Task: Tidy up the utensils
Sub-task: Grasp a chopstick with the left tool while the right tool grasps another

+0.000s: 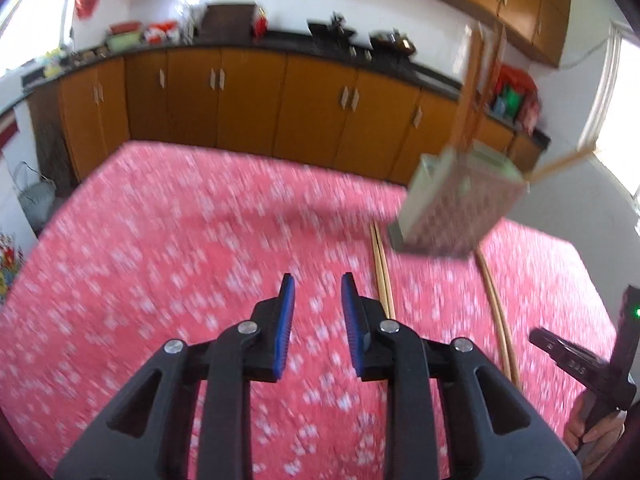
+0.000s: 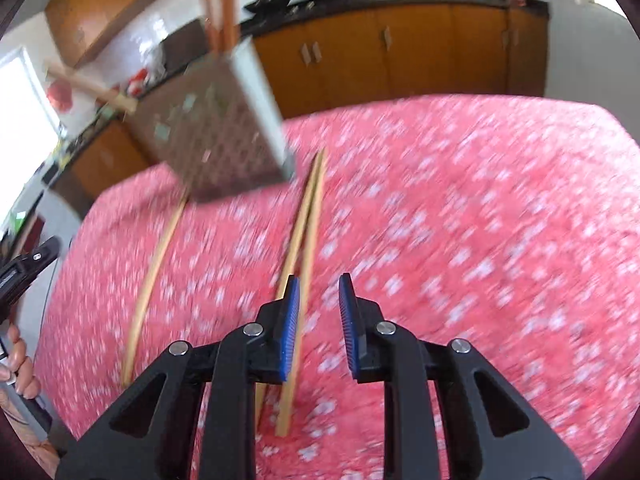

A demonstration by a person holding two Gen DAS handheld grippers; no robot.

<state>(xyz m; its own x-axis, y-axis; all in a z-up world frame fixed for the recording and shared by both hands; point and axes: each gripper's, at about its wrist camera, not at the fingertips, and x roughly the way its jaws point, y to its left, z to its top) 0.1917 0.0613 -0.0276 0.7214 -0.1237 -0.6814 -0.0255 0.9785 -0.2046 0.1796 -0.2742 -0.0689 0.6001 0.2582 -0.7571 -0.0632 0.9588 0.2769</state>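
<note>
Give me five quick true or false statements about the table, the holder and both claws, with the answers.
1. The perforated metal utensil holder stands on a red floral tablecloth. True.
2. A pair of wooden chopsticks lies flat on the cloth. True.
3. The right claw grips the pair. False: its jaws stand apart, empty.
4. The utensil holder is empty. False: wooden sticks rise from it.
5. The left claw holds a spoon. False: nothing is between its jaws.
</note>
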